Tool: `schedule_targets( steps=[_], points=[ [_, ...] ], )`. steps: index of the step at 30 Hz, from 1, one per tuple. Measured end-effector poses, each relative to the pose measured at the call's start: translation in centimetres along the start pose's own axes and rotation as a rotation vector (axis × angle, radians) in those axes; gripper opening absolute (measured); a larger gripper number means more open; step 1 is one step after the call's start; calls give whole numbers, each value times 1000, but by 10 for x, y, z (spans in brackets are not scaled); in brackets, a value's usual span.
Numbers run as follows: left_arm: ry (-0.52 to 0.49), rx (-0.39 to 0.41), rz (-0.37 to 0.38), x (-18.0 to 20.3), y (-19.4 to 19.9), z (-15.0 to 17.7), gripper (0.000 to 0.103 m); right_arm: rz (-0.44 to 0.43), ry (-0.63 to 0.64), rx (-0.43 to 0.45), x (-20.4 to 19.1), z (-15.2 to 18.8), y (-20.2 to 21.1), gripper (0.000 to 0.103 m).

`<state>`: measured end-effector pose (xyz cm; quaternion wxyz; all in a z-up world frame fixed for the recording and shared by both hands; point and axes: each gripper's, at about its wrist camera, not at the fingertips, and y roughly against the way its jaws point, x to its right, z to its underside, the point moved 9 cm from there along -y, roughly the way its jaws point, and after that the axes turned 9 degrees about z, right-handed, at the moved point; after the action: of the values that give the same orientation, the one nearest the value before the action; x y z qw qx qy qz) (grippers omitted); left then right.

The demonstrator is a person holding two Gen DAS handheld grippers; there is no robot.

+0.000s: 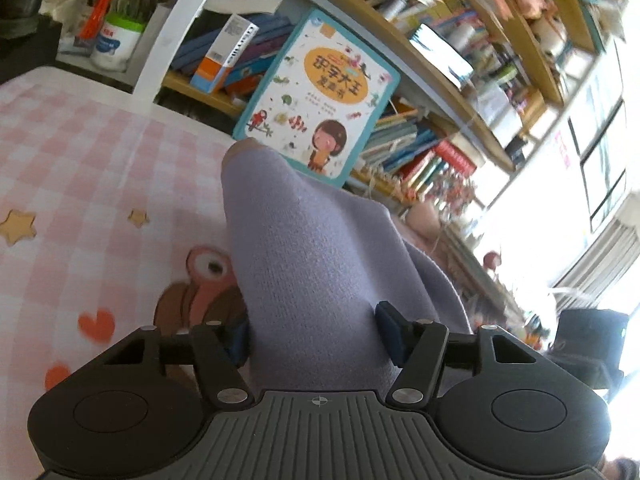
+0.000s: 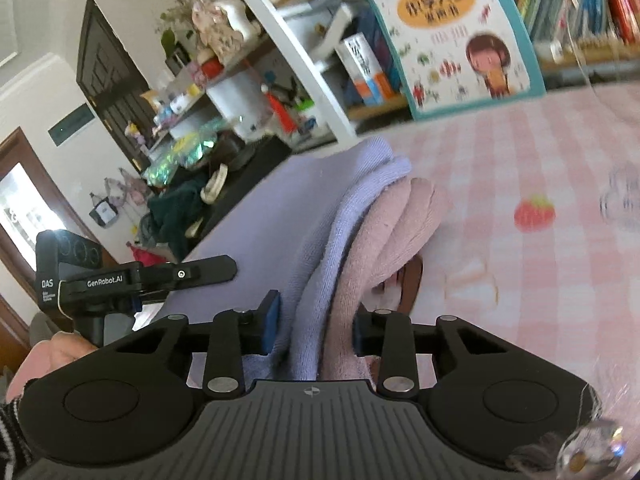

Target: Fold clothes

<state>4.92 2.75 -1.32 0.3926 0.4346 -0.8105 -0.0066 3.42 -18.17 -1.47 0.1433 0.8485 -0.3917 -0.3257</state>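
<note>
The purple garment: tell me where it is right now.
The purple garment is held up over the pink checked sheet, between the right gripper fingers and the left gripper fingers, below the children's book.

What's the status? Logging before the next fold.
Left hand-held gripper shut on purple cloth. Right hand-held gripper shut on purple and pink cloth. Both lifted above checked sheet. Nothing in the way.

Pink checked bed [image 2: 540, 168] open to right; bookshelf [image 2: 320, 92] & propped picture book [image 2: 452, 36] block far edge

Left tongs [image 1: 316, 334] and right tongs [image 2: 316, 326] both clamped on cloth
</note>
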Motion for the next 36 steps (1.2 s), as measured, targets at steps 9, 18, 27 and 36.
schedule_targets(
  steps=[9,18,27,36],
  points=[
    [-12,26,-34,-35,-50,-66,62,39,23,24,22,-66,-54,31],
    [-70,43,-75,-67,-103,-113,62,105,55,56,56,-116,-110,31],
    [-97,72,-122,-87,-133,-134,62,120,57,79,82,-140,-147,31],
    [-111,67,-144,-91,-146,-140,62,117,44,69,95,-147,-160,31]
  ],
)
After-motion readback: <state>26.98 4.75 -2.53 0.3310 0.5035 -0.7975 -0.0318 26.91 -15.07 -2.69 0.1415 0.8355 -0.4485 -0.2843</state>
